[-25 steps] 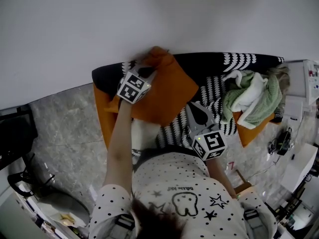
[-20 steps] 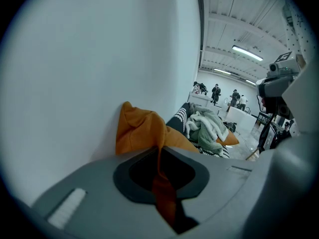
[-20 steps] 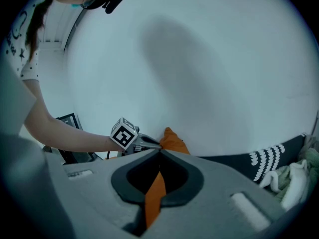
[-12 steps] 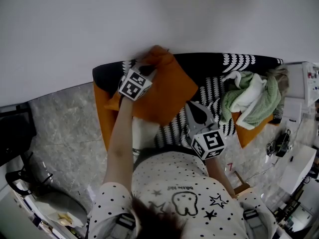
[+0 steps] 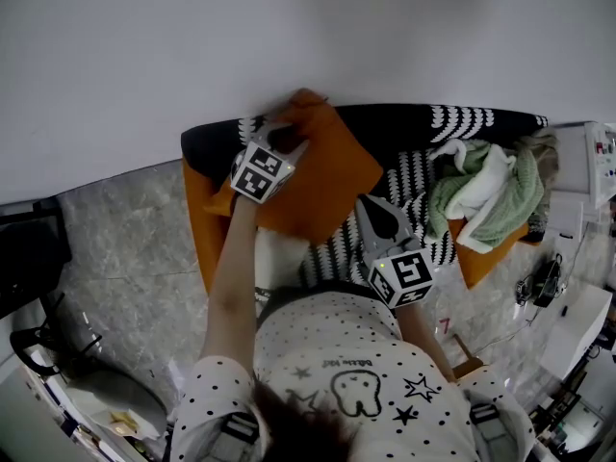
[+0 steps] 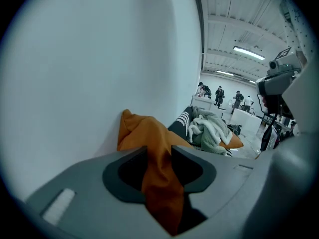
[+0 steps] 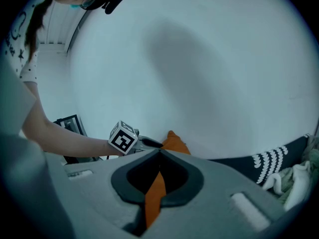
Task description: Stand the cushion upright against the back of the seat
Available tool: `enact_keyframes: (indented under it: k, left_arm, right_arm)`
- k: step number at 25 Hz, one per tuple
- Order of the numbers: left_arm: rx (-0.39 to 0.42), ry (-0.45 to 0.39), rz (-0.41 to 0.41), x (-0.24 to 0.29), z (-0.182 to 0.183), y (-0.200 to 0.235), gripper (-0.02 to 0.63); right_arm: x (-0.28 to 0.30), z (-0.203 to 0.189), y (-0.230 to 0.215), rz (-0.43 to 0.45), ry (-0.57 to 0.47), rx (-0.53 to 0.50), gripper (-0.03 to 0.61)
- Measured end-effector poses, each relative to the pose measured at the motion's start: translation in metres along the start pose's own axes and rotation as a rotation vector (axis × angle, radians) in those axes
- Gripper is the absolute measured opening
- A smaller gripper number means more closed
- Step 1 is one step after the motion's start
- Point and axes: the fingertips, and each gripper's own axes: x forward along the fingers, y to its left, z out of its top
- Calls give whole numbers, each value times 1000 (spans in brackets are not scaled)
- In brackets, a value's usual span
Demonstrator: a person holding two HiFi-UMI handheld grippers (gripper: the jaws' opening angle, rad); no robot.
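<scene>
The orange cushion (image 5: pixel 322 176) stands tilted on the seat, its top corner against the white wall. My left gripper (image 5: pixel 285 141) is at the cushion's upper left edge. Its jaws have just been opening. In the left gripper view a fold of the cushion (image 6: pixel 149 133) still runs through the gap of the left gripper (image 6: pixel 158 154), and the pads stand apart from it. My right gripper (image 5: pixel 365 204) is at the cushion's lower right corner. In the right gripper view the right gripper (image 7: pixel 159 156) is shut on a thin strip of the cushion (image 7: pixel 155 195).
The sofa (image 5: pixel 423 121) has a black and white patterned cover and an orange seat (image 5: pixel 195 221). A green and white blanket heap (image 5: pixel 486 192) lies on its right end. White equipment (image 5: pixel 597 162) stands right of the sofa. Grey marble floor (image 5: pixel 125 248) lies to the left.
The left gripper's jaws have spread apart at the cushion's upper edge. The cushion and the right gripper have kept their places.
</scene>
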Motion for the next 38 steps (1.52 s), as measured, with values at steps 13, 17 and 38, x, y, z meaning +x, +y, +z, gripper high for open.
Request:
enact_keyframes:
  k: [13, 17, 38]
  left_arm:
    - [-7, -259, 303, -101, 63, -15, 3]
    - [-76, -291, 398, -129, 63, -26, 3]
    - [-153, -415, 472, -244, 56, -150, 3]
  right_arm:
    - [-3, 1, 10, 41, -16, -9, -3]
    - [-5, 2, 17, 60, -23, -16, -3]
    - [-85, -15, 71, 95, -79, -68, -3]
